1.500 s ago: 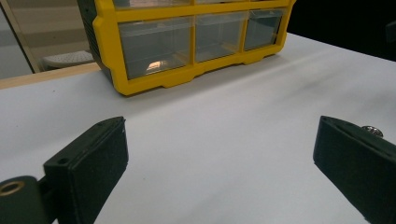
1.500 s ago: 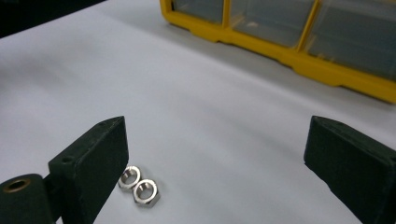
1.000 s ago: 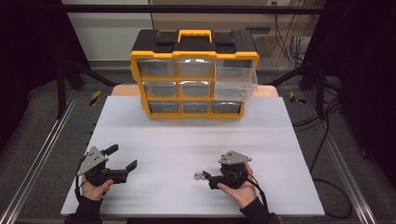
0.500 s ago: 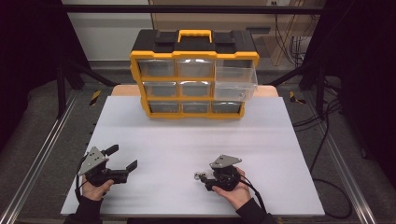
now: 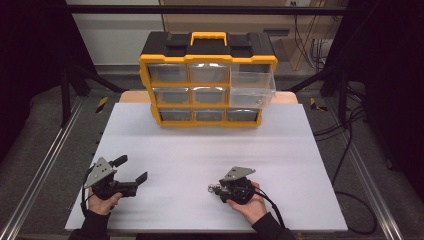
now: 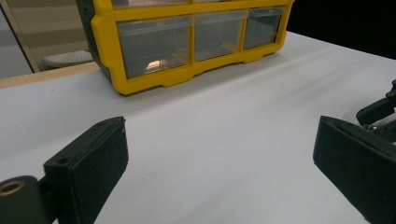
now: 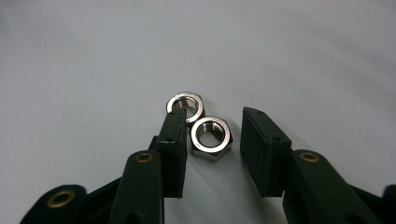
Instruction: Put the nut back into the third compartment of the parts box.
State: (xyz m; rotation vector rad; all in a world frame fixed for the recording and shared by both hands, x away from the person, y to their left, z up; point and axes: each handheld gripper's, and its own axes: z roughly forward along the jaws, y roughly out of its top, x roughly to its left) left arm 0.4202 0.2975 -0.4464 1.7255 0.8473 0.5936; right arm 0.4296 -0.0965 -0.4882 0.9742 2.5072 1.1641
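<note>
- White counter [image 5: 210, 155] carried a yellow plastic drawer organizer [image 5: 207, 80].
- Left gripper [image 5: 132, 172] gaped wide, empty.
- Right gripper [image 7: 212, 140], partly open, straddled one of two steel hex nuts [image 7: 211, 137].

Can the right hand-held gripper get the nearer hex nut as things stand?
Probably yes. The right hand-held gripper is open with the nearer nut lying flat between its jaws. One catch: the second nut touches it and sits partly behind the left jaw, so closing may nudge or drag it along.
</note>
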